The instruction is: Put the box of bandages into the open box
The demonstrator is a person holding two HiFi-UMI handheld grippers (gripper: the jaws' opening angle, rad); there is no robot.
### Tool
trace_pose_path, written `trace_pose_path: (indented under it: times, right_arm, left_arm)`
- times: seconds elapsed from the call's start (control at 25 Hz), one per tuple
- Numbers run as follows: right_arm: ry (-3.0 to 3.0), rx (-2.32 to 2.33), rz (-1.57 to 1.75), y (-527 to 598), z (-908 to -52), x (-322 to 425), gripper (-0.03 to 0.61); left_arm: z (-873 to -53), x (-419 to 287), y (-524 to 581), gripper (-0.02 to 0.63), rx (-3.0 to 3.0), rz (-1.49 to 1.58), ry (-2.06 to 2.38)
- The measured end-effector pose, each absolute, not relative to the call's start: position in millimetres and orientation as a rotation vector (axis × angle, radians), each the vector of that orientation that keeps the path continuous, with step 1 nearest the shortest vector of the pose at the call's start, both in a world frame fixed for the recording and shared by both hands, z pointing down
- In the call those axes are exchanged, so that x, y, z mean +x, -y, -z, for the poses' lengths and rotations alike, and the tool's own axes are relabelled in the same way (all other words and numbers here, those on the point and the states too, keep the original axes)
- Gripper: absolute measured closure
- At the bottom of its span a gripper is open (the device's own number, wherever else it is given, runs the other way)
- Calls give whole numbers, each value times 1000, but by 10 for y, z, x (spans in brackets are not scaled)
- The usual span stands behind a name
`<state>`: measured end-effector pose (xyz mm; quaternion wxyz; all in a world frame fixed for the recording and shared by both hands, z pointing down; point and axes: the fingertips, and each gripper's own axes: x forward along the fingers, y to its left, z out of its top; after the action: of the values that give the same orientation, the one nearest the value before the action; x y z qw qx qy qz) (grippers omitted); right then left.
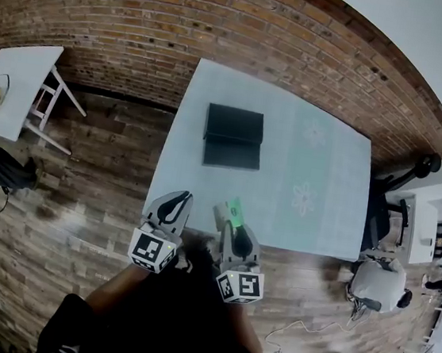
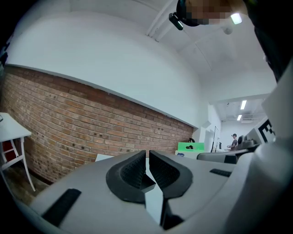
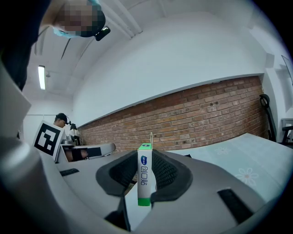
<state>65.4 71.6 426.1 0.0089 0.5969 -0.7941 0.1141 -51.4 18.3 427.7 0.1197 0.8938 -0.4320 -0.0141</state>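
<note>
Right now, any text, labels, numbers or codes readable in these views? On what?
Bandage box: blue oval logo and blue print running down its narrow white face; too small to read.
Left cube: square black-and-white marker, no words.
Right cube: square black-and-white marker, no words.
Nothing else shows legible print.

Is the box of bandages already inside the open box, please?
No, the right gripper holds the box of bandages in its jaws, short of the open box.
</note>
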Motion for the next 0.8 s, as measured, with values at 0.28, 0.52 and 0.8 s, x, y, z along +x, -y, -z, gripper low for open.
trace_pose_path:
  times: [0.28,0.52,0.8]
  right_arm:
    - [2514,1818,-361,-443,-4316,851,469]
    - [2580,1723,-358,-191,-4342,1010,469]
    - [2610,1656,-360,123,-4394,1312,469]
  left_arm:
    - [-4316,-340,11,565,2594,25,1312]
    - [-4298,-160,190,566,2553,25,1388]
    - [-4320,134,431,566,2535,3,1449]
